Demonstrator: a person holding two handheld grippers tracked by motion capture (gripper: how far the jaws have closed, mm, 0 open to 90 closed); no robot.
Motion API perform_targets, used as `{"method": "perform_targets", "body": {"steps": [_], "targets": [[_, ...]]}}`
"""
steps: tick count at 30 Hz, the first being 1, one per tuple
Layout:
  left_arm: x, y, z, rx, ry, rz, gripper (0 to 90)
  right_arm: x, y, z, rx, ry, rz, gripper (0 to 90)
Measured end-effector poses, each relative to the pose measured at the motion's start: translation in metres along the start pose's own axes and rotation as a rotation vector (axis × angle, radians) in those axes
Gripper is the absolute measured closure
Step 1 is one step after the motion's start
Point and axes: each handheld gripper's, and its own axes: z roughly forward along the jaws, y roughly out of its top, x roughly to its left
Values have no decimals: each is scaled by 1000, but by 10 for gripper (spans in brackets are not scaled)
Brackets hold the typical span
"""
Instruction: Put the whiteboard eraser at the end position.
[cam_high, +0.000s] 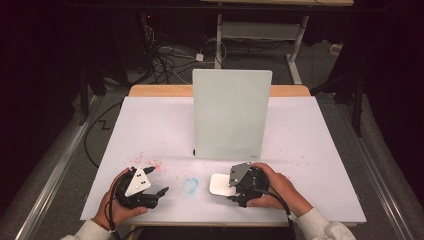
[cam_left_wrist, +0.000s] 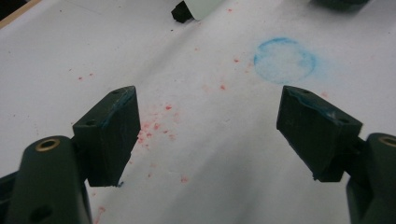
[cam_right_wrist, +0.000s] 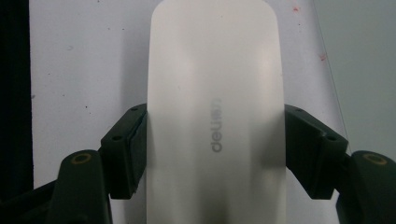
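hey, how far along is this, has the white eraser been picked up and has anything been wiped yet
Done: the right gripper has its jaws closed on the white eraser, which sits on the table in front of the upright whiteboard. In hand: that grasp; the left gripper is open over the table. Left: the blue smudge and red specks are on the table, apparently unwiped.

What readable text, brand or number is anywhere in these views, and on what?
"deli": grey print on the white eraser clamped in the right gripper, reading sideways in the right gripper view; characters after it are too blurred to read.
No print shows on the upright whiteboard, the table sheet or the left gripper; the blue ring and red specks are marks, not writing.
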Motion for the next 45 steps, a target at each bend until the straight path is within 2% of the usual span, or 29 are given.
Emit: {"method": "perform_targets", "body": {"steps": [10,13,19,25,29,31,36,40,45], "targets": [[0,0,0,4,-6,-11,208,1,-2,3,-18,-13,32,303],[0,0,0,0,-2,-1,209,2,-3,3,-26,-12,38,300],[-1,0,0,1,-4,-1,209,2,-3,-1,-80,-25,73,281],[0,0,0,-1,-2,0,209,2,-3,-3,-102,-36,65,277],[-1,0,-1,1,-6,-11,209,1,-3,-6,-129,-49,77,277],[0,0,-1,-2,0,0,209,1,-3,-9,-140,-55,80,276],[-1,0,-1,1,-6,-9,209,-1,-3,-13,-164,-89,91,270],[0,0,-1,-4,0,-2,209,-1,-5,-21,-191,-138,122,243],[0,0,-1,-6,0,-3,209,-2,-8,-34,-235,-213,140,239]]}}
